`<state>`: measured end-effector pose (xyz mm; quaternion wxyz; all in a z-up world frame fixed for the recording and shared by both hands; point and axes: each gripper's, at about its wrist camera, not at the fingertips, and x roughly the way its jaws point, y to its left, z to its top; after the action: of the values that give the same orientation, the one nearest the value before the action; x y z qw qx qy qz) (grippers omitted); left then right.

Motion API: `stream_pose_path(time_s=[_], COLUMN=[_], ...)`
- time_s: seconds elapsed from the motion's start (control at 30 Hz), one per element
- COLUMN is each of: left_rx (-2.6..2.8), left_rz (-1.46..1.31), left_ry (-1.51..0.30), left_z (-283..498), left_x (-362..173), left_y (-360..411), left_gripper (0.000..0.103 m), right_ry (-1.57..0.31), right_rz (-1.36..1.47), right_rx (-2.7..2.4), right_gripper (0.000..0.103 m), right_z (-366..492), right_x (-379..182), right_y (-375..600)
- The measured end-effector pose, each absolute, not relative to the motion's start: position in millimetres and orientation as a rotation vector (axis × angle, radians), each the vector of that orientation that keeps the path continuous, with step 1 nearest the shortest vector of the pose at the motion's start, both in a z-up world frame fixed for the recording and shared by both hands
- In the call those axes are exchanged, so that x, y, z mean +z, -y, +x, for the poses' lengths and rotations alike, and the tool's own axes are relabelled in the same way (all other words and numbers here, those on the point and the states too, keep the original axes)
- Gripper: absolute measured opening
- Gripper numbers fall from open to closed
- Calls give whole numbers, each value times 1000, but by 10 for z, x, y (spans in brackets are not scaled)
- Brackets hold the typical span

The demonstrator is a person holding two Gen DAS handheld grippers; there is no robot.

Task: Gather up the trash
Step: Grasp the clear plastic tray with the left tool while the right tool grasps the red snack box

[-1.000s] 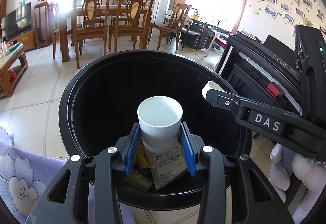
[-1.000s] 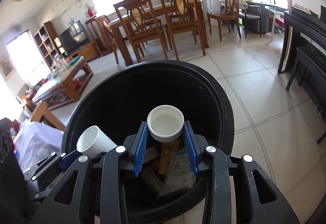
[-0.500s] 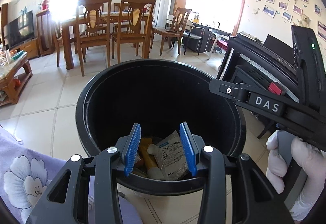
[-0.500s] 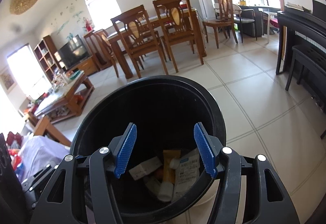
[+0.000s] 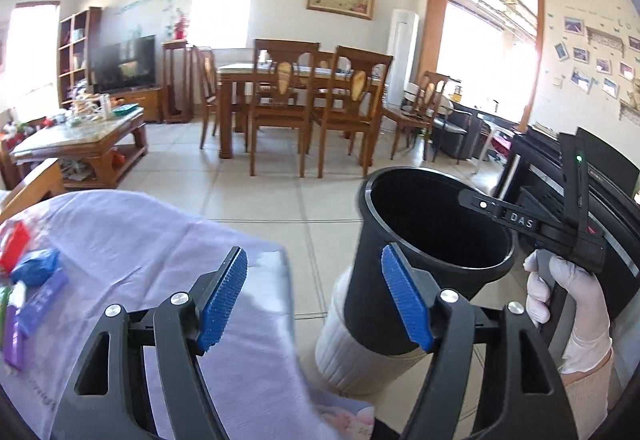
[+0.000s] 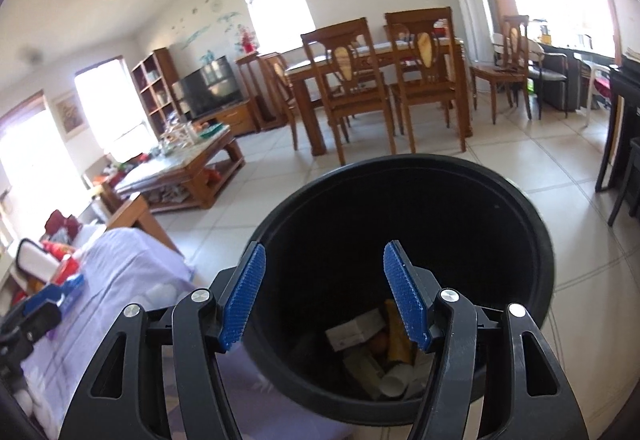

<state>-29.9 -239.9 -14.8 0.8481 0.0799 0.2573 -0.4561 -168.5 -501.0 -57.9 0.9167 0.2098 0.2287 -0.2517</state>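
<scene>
A black trash bin (image 6: 520,208) stands on the tiled floor beside a lilac-covered table (image 5: 132,240); it also shows in the left wrist view (image 5: 372,280). Inside it lie several pieces of trash (image 6: 384,348), among them white cups and packets. My right gripper (image 6: 323,298) is open and empty above the bin's near rim. My left gripper (image 5: 314,298) is open and empty, over the table's edge, left of the bin. Red, blue and purple wrappers (image 5: 28,280) lie at the table's left end. The right gripper (image 5: 532,224) shows over the bin in the left wrist view.
A black piano (image 5: 608,200) stands close on the right of the bin. A dining table with wooden chairs (image 5: 304,108) is farther back. A wooden coffee table (image 5: 84,144) with clutter stands at the left. Tiled floor (image 5: 256,196) lies between them.
Both grippers let go of their white cups, which dropped into the bin, and both opened. My left gripper then swung left and back toward the table. My right gripper pulled back a little.
</scene>
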Motion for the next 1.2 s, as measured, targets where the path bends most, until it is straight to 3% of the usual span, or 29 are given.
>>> stream_pose_path(time_s=[0.07,0.17,0.47,0.53,0.8,1.03,1.07,1.2], left_rx=[-880,-736,-391,-355,-359,-394,-394,-417], left_rz=[161,157,121,118,141,119,104,6], left_ry=[-538,-530,-601,-639,-771,-835,-818,-821], left_z=[-158,75,867,1011,1528,1753,1753,1792], left_x=[-138,-107,-280,-333,-492,-634,-607,-583], left_y=[2031,1490,34,-109,-182,-186,-221,-384], left_gripper=[70,81,87,89,91,90,88,48], right_ry=[-514,-578,-673,-681,-737,-866,-885,-966], right_rz=[389,328,307,291,227,272,281,313], right_rx=[-429,-313,61,119,256,263,258,213], right_gripper=[62,62,63,77,78,78,78,78], right_z=[-1486,-1194,-243,-13,1149,2224,2381,2894], right_x=[-600,-615,-359,-249,164,47,6,-254], right_y=[4775,4376,3134,2828,1841,1336,1264,1103])
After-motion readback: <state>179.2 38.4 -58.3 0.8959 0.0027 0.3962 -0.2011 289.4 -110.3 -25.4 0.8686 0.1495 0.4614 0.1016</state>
